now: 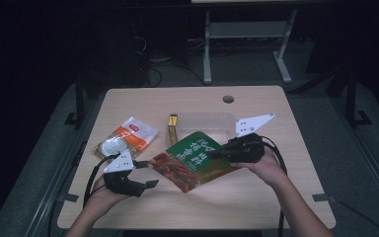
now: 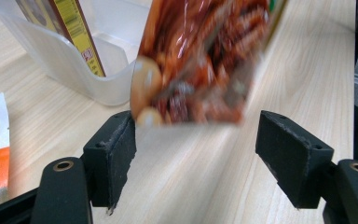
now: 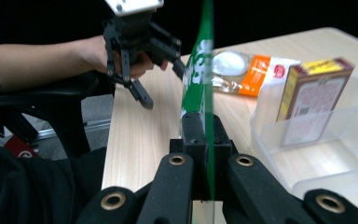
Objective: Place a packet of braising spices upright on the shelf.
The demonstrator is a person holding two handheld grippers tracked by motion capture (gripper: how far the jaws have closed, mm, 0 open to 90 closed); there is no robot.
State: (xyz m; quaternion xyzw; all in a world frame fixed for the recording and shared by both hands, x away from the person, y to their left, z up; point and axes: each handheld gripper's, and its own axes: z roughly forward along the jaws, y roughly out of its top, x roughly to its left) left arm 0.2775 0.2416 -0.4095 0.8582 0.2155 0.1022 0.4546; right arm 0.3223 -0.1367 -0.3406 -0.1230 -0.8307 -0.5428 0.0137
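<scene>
The wooden table (image 1: 256, 197) had bare room along its near edge and far side, with a round cable hole (image 1: 228, 98) near the back edge. The right gripper (image 1: 216, 154) had its jaws clamped tight on the edge of a glossy green-and-red snack pouch (image 1: 197, 158), which it held above the middle of the table; in the right gripper view the pouch (image 3: 200, 70) stood edge-on, a thin green sheet rising from between the pressed pads. The left gripper (image 1: 145, 174) hovered near the front left corner, its jaws spread wide and holding nothing; in the left gripper view the pouch's lower red end (image 2: 200, 60) hung just beyond the two black jaws, clear of the pads (blurred in that view). The jaws' pads looked matte and blocky, with worn edges. Behind the pouch sat a translucent plastic tub (image 1: 205, 122), shallow and rectangular with rounded corners, and a small maroon-and-yellow box (image 1: 172, 128) stood upright inside it against its left wall. To the left of the tub, well apart from it, a crinkly orange-and-white packet (image 1: 126, 138) with a clear window lay flat on the wood.
</scene>
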